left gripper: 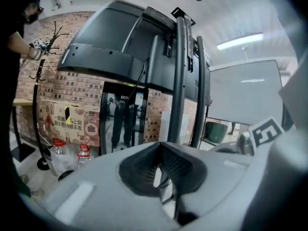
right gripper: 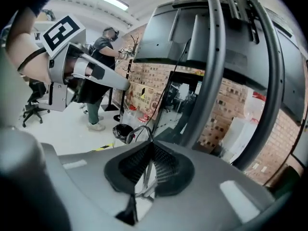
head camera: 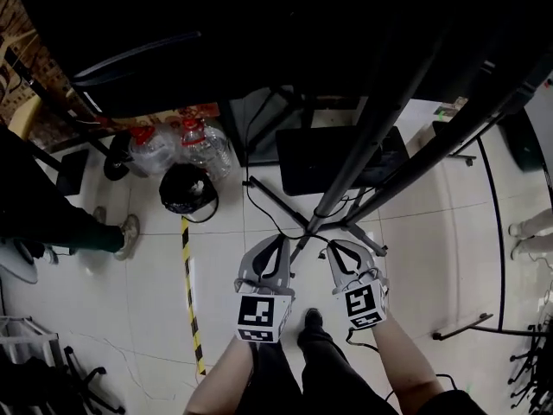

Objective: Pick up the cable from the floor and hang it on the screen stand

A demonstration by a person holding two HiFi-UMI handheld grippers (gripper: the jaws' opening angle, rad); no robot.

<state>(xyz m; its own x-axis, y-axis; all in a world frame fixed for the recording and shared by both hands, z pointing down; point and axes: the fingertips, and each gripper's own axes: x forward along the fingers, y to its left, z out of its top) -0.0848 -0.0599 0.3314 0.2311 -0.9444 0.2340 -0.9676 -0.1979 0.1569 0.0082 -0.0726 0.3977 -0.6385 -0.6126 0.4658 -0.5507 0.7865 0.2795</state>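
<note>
The screen stand's dark poles (head camera: 371, 137) rise from splayed feet on the white tile floor, with the big screen (left gripper: 110, 42) mounted above. A thin black cable (head camera: 259, 207) drops from the screen side and runs across to both gripper tips. My right gripper (head camera: 333, 242) is shut on the cable, and a loop of the cable (right gripper: 139, 129) sticks out just past its jaws (right gripper: 150, 143). My left gripper (head camera: 282, 239) is beside it with its tips together (left gripper: 160, 146). I cannot tell whether the left gripper pinches the cable. Both grippers are held close to the stand poles (right gripper: 211, 81).
Water bottles (head camera: 186, 145) and a black bin (head camera: 187, 188) stand left of the stand. Yellow-black tape (head camera: 190, 292) runs along the floor. A person (head camera: 52, 223) stands at the left, and other feet (head camera: 527, 232) show at the right. A dark base plate (head camera: 337, 158) lies behind the poles.
</note>
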